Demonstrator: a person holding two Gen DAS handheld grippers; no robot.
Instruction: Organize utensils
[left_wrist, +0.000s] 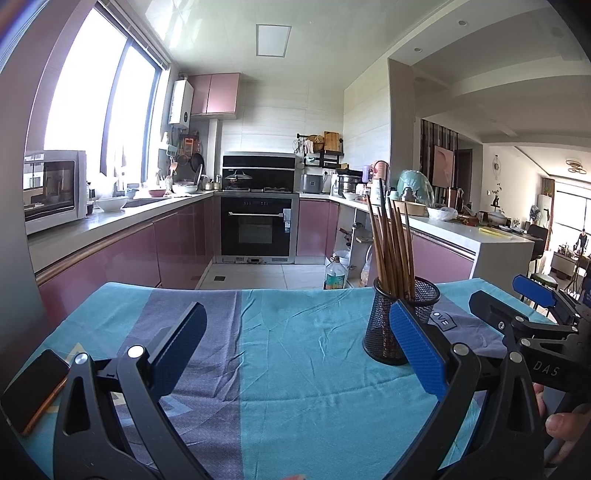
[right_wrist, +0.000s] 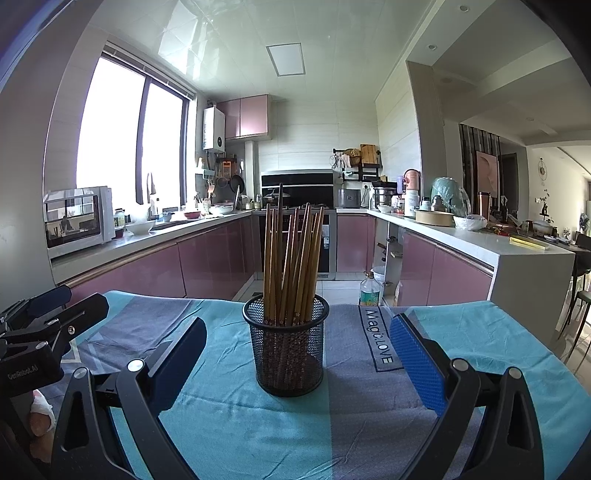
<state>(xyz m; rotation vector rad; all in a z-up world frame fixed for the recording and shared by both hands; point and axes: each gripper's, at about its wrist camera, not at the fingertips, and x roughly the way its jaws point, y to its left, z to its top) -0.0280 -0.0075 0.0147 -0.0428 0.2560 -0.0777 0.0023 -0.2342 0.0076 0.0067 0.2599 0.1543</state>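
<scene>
A black mesh cup (right_wrist: 289, 350) stands upright on the blue-and-grey tablecloth (right_wrist: 229, 424), holding several brown chopsticks (right_wrist: 291, 266) on end. In the left wrist view the same mesh cup (left_wrist: 395, 325) stands at the right, partly behind my right-hand finger, with the chopsticks (left_wrist: 393, 243) rising from it. My left gripper (left_wrist: 299, 332) hovers open over bare cloth, left of the cup. My right gripper (right_wrist: 299, 339) is open, with the cup just ahead between its blue pads (right_wrist: 417, 365). Neither gripper holds anything.
A phone (left_wrist: 31, 391) in an orange case lies on the cloth at the near left. The other gripper shows at each view's edge, with a hand (left_wrist: 565, 424) on it. Beyond the table's far edge are a kitchen floor, an oil bottle (right_wrist: 369, 291) and pink cabinets.
</scene>
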